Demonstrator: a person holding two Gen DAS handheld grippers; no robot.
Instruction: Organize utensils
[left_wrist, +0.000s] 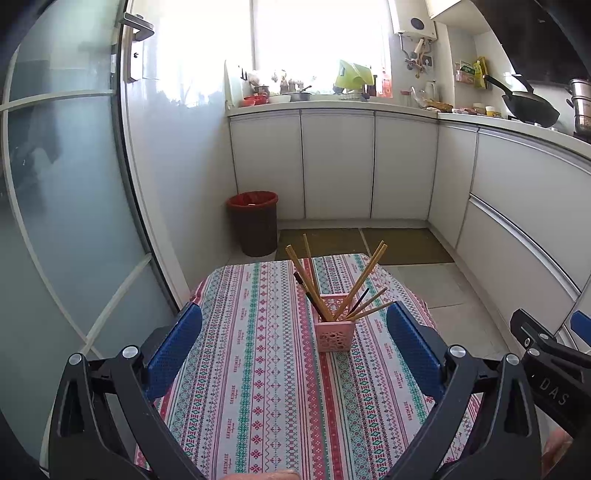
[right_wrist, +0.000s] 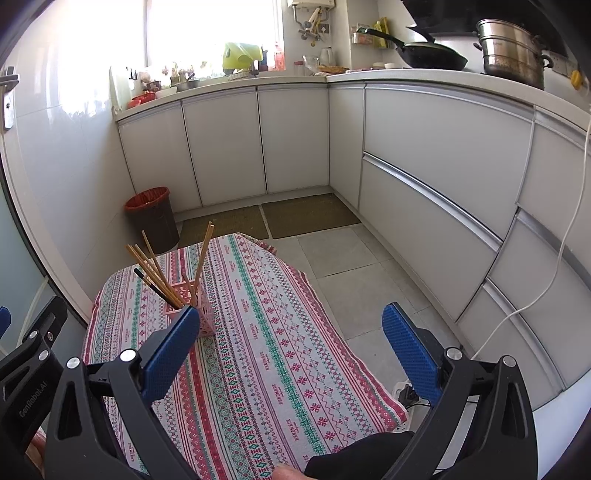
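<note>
A pink perforated holder (left_wrist: 335, 335) stands on the patterned tablecloth (left_wrist: 258, 369) and holds several wooden chopsticks (left_wrist: 360, 282) and a dark one, fanned out. My left gripper (left_wrist: 295, 325) is open and empty, just short of the holder, which sits between its blue pads (left_wrist: 173, 343). In the right wrist view the holder (right_wrist: 205, 321) and chopsticks (right_wrist: 155, 269) are at the left, partly hidden behind the left pad (right_wrist: 168, 354). My right gripper (right_wrist: 291, 325) is open and empty above the table's right half.
A red-lined bin (left_wrist: 255, 221) stands on the floor beyond the table. White cabinets (right_wrist: 424, 155) run along the back and right. A glass door (left_wrist: 66, 206) is at the left. A power strip with a white cable (right_wrist: 406, 393) lies by the table's right edge.
</note>
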